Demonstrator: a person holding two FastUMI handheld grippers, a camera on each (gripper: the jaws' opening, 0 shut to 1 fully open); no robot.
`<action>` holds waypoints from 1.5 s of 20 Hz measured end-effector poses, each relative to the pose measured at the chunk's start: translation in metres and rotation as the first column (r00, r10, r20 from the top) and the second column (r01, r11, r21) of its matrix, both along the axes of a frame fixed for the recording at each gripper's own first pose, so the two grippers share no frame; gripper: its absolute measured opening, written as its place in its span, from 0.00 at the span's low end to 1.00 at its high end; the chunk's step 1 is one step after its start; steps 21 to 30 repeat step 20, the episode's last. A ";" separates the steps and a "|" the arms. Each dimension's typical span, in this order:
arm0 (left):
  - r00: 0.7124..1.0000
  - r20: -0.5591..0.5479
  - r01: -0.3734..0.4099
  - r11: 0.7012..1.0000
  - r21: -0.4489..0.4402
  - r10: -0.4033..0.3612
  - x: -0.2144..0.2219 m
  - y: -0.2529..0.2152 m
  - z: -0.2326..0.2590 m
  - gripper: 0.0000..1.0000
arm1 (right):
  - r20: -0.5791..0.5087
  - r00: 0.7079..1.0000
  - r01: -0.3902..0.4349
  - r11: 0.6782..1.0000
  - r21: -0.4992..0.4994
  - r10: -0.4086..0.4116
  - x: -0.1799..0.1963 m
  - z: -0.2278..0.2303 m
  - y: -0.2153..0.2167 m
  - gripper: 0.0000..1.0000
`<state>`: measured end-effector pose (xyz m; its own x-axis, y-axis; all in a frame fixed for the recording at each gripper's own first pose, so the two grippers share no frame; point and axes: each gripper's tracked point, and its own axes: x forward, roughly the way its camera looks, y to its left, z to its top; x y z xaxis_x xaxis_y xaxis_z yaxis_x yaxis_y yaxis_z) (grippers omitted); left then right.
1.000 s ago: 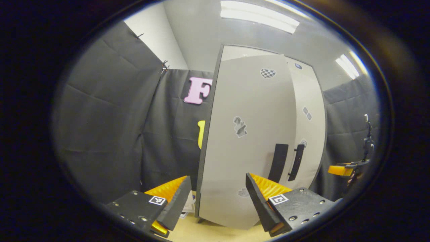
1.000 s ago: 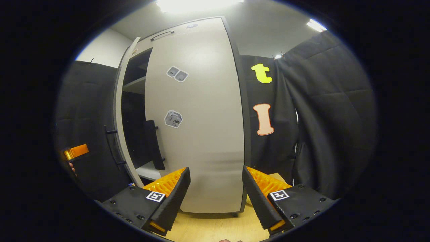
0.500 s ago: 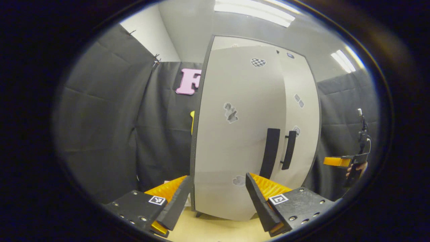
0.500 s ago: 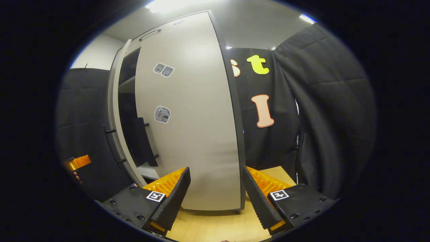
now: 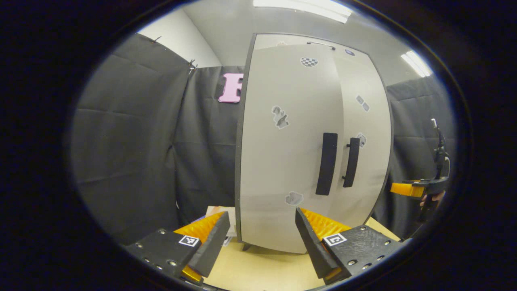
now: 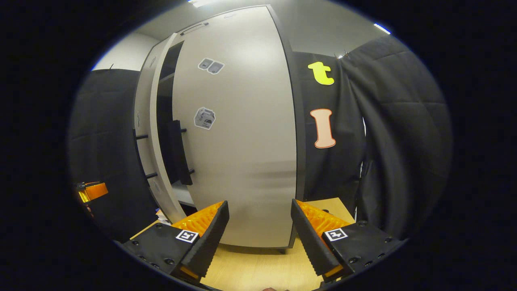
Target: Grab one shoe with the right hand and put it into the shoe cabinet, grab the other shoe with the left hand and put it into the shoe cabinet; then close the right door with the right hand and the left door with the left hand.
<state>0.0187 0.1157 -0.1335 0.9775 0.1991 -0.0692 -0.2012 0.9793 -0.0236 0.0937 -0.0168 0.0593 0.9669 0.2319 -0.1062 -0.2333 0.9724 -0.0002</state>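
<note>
Left gripper view: left gripper [image 5: 258,238], fingers spread, nothing between them, facing shoe cabinet [image 5: 311,141] standing on worktop [image 5: 262,270]. Left door [image 5: 288,145] nearly flush with cabinet front; its handle [image 5: 326,163] beside right door's handle [image 5: 351,162].

Right gripper view: right gripper [image 6: 258,238], fingers spread, empty, before right door [image 6: 238,137]. Dark gap [image 6: 167,121] between doors; left door edge [image 6: 155,137] ajar. Shoes hidden; cannot tell their position.
</note>
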 end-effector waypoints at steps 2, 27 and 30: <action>1.000 -0.008 -0.021 1.000 -0.011 0.021 -0.003 -0.003 -0.002 0.95 | -0.009 1.000 -0.005 1.000 0.014 0.006 0.002 -0.005 -0.002 0.97; 0.999 0.022 0.027 0.999 0.031 -0.028 -0.005 -0.004 0.012 1.00 | 0.066 0.992 0.096 0.988 0.122 -0.105 -0.007 0.027 -0.016 0.98; 0.999 0.022 0.027 0.999 0.031 -0.028 -0.005 -0.004 0.012 1.00 | 0.066 0.992 0.096 0.988 0.122 -0.105 -0.007 0.027 -0.016 0.98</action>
